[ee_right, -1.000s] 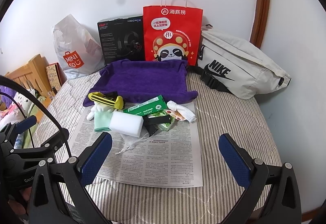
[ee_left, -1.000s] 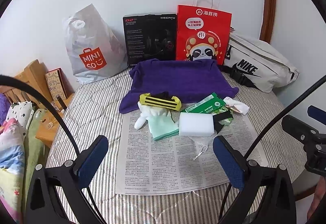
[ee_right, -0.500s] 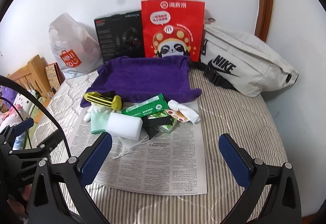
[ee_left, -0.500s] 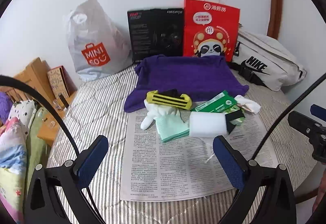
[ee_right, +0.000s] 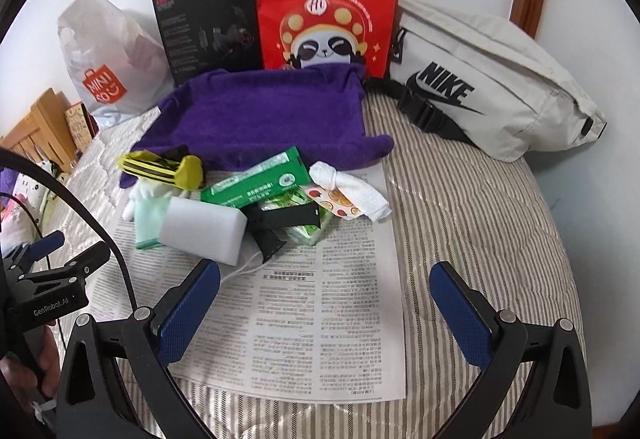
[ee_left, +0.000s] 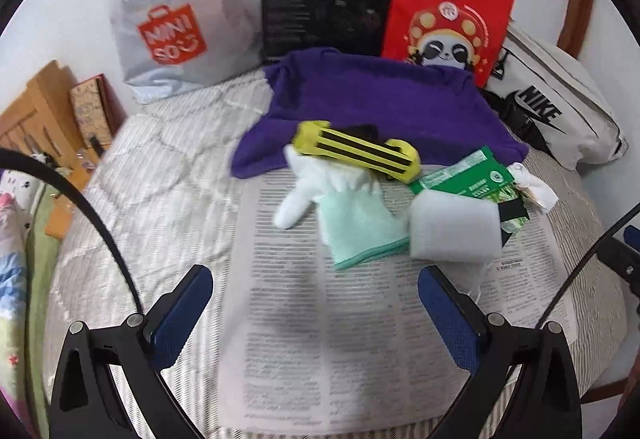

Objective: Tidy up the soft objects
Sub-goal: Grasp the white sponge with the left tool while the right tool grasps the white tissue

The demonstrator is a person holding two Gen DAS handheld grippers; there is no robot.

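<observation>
Currently on the striped bed cover (ee_right: 472, 207): 1 sheet of newspaper (ee_right: 320, 319), spread flat, with a small heap of items along its far edge. Item 1, a white sponge block (ee_right: 202, 229), lies at the near side of the heap, touching a mint-green and white glove (ee_left: 352, 215) on its left. Item 2, a yellow-and-black striped piece (ee_left: 356, 153), rests across the glove's fingers, at the edge of a purple towel (ee_right: 260, 115) that spreads behind the heap. Item 3, a green packet (ee_right: 256, 181), lies tilted above the sponge, with a black strap-like piece (ee_right: 280, 223) and a green-printed wrapper (ee_right: 308, 231) just below it. Item 4, a knotted white cloth (ee_right: 348, 187) with a fruit print, sits at the heap's right end. Against the wall stand 1 grey MINISO bag (ee_left: 176, 23), 1 black box (ee_right: 208, 23), 1 red paper bag (ee_right: 326, 7) with a panda picture, and 1 pale Nike waist bag (ee_right: 488, 79). Left gripper (ee_left: 316, 315): both blue-padded fingers wide apart, holding nothing, hovering over the newspaper on the near side of the glove. Right gripper (ee_right: 326, 315): fingers likewise wide apart and empty, above the newspaper on the near side of the sponge and cloth.
</observation>
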